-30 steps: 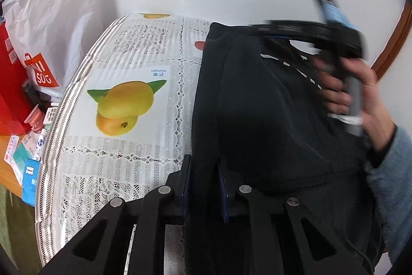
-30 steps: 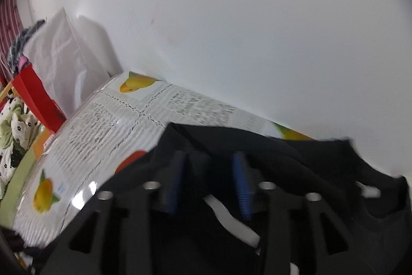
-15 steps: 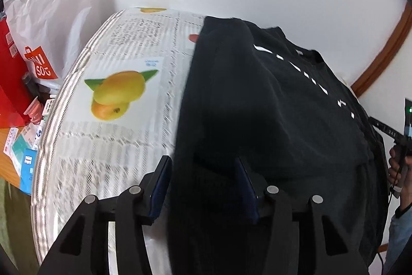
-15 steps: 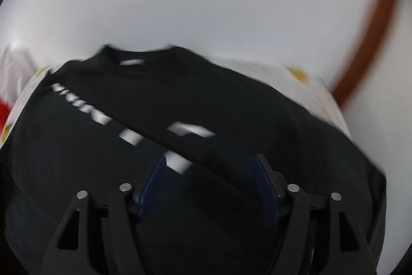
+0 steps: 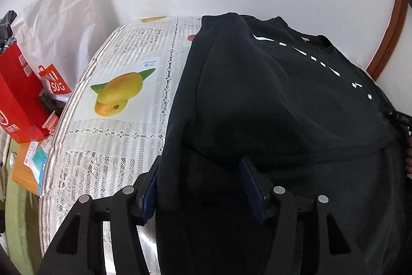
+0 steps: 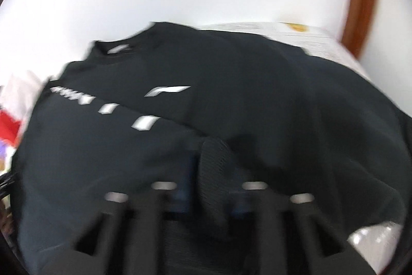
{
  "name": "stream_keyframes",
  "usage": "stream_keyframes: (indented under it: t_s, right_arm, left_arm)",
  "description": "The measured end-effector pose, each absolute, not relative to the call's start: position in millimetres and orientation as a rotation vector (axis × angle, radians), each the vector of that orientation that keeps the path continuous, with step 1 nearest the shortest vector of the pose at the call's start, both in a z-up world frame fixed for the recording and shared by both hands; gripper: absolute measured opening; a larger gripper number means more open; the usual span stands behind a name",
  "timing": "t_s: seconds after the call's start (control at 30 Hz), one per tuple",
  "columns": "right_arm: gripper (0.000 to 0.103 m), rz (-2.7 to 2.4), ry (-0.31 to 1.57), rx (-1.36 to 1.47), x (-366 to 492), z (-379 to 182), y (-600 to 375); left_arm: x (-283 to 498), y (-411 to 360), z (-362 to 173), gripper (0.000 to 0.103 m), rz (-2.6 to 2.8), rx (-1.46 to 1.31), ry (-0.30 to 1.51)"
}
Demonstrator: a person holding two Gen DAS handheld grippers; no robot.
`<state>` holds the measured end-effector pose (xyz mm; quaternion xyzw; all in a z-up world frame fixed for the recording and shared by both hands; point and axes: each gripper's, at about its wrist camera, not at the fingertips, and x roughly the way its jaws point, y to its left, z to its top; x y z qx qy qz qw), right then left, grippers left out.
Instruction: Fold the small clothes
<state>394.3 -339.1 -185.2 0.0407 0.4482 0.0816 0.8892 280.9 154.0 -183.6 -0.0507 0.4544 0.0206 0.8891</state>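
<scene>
The black T-shirt (image 5: 270,94) is matt, soft cloth with glossy white print. Under it, the table cover (image 5: 116,146) looks like shiny plastic patterned as lace. Beyond the cover's left edge stand a crinkled white bag (image 5: 59,27) and a smooth red paper bag (image 5: 18,94)

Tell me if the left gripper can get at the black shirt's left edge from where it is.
Probably yes: the left gripper has just been opening and straddles the black shirt at its edge on the tablecloth, nothing between.
</scene>
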Motion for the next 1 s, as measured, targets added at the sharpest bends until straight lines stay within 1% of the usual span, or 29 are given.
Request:
stream_keyframes:
  t_s: [0.07, 0.17, 0.27, 0.37, 0.43, 0.5, 0.53, 0.67, 0.73, 0.8, 0.83, 0.9, 1.0]
  right_arm:
    - [0.012, 0.169, 0.863, 0.063, 383.9, -172.6, -340.0]
    - [0.012, 0.175, 0.827, 0.100, 368.4, -162.0, -349.5]
    - [0.013, 0.161, 0.836, 0.099, 356.4, -162.4, -353.6]
    - [0.014, 0.154, 0.871, 0.137, 355.7, -174.6, -357.5]
    - [0.019, 0.142, 0.913, 0.159, 358.1, -185.4, -360.2]
    - [0.031, 0.115, 0.938, 0.181, 359.1, -191.3, -364.0]
    - [0.032, 0.111, 0.938, 0.191, 354.6, -191.1, -366.5]
    - [0.033, 0.132, 0.886, 0.242, 315.5, -163.5, -382.1]
    - [0.038, 0.135, 0.831, 0.251, 291.6, -147.1, -396.3]
    - [0.058, 0.001, 0.773, 0.162, 264.3, -133.9, -417.5]
    - [0.061, -0.067, 0.757, 0.112, 254.5, -131.1, -426.8]
    - [0.061, -0.212, 0.755, 0.028, 236.1, -134.0, -452.0]
    - [0.061, -0.303, 0.813, 0.036, 221.1, -152.0, -488.7]
  left_arm:
    - [281.0, 156.2, -183.2, 0.056, 0.052, -0.118, 0.945]
    - [281.9, 158.8, -183.0, 0.056, 0.061, -0.121, 0.949]
    - [280.8, 160.1, -183.4, 0.056, 0.073, -0.120, 0.951]
    - [278.4, 161.7, -182.6, 0.058, 0.080, -0.129, 0.960]
    - [276.0, 162.3, -181.1, 0.059, 0.087, -0.150, 0.975]
    - [273.3, 162.0, -179.9, 0.061, 0.079, -0.176, 0.987]
    - [270.5, 160.9, -179.1, 0.062, 0.071, -0.190, 0.993]
    - [260.1, 151.4, -179.6, 0.071, 0.047, -0.194, 1.001]
    - [254.1, 142.6, -180.2, 0.071, 0.051, -0.156, 1.003]
    - [249.1, 136.2, -180.0, 0.071, 0.055, -0.124, 1.004]
    - [244.3, 132.0, -179.4, 0.071, 0.057, -0.109, 1.001]
    - [235.1, 127.8, -177.6, 0.071, 0.067, -0.103, 0.986]
    - [224.3, 125.4, -175.8, 0.071, 0.081, -0.106, 0.968]
